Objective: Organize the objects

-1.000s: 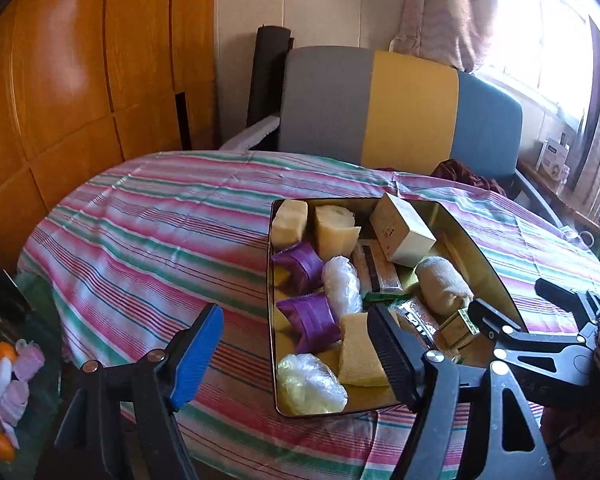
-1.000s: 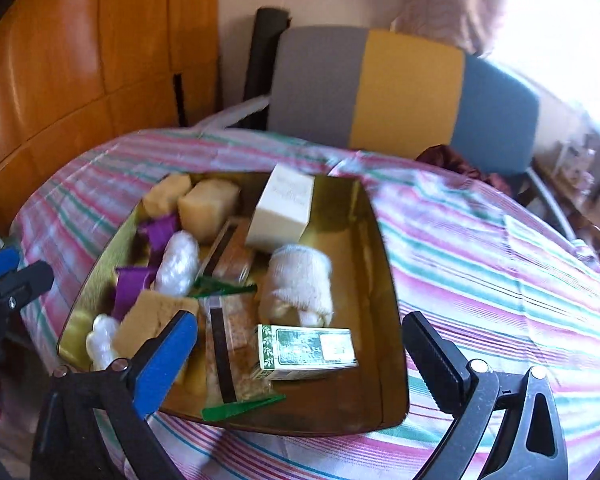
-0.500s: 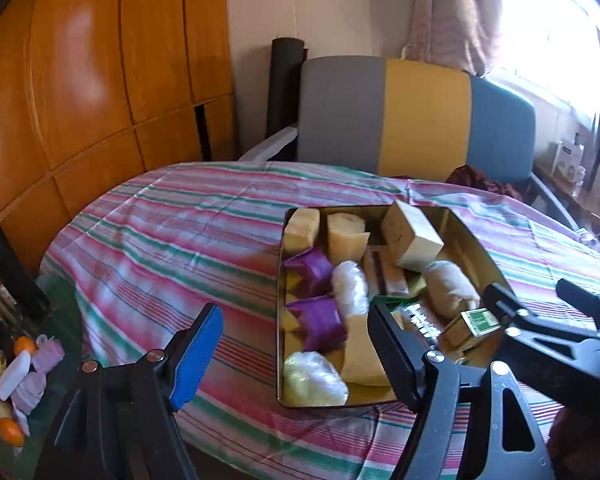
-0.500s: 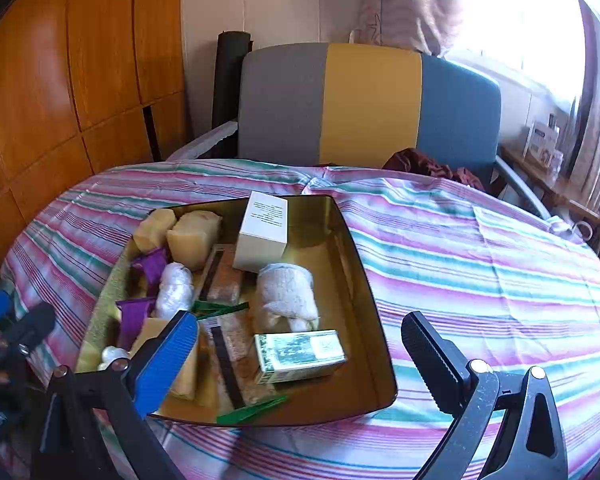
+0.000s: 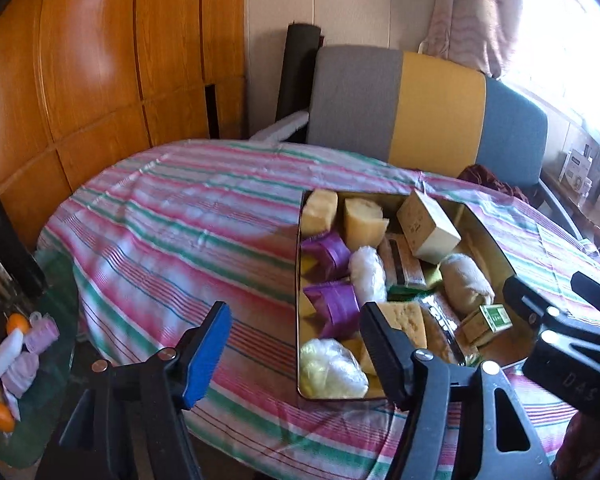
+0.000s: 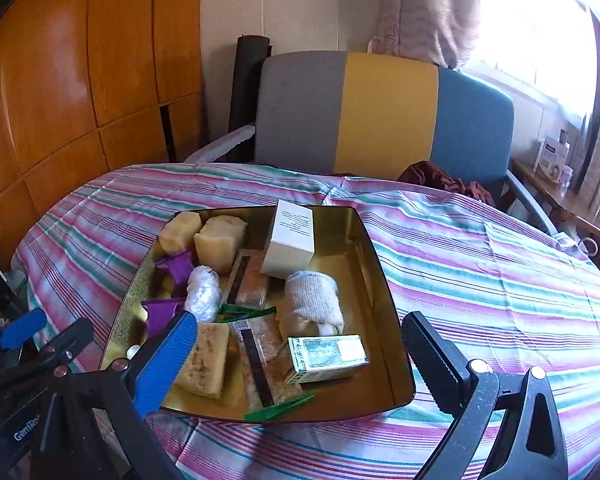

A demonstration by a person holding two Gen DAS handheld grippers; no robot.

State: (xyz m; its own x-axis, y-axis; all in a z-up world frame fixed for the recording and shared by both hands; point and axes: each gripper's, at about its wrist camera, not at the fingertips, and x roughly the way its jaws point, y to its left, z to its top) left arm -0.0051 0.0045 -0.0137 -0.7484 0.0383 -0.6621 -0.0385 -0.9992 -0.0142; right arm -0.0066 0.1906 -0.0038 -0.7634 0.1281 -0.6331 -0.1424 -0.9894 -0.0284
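Note:
A gold metal tray [image 6: 384, 312] [image 5: 488, 232] sits on the striped tablecloth [image 6: 480, 264]. It holds soap blocks [image 6: 220, 242], purple wrapped pieces [image 5: 332, 308], a white box [image 6: 291, 238], a green box [image 6: 326, 358], a cloth roll [image 6: 314, 304], plastic-wrapped lumps [image 5: 332, 374] and long packets [image 6: 256, 354]. My left gripper [image 5: 296, 350] is open and empty, above the table's near edge left of the tray. My right gripper [image 6: 300, 360] is open and empty, hovering over the tray's near end; it also shows in the left wrist view [image 5: 556, 300].
A grey, yellow and blue chair [image 6: 384, 116] stands behind the table. Wooden panelling [image 5: 80, 80] fills the left. A low glass table with small toys [image 5: 16, 352] stands at lower left. A window shelf with boxes [image 6: 552, 160] is at the right.
Both grippers have pulled back and risen from the tray, so more of the table and room shows. Both stay open and empty. The tray's contents have not moved.

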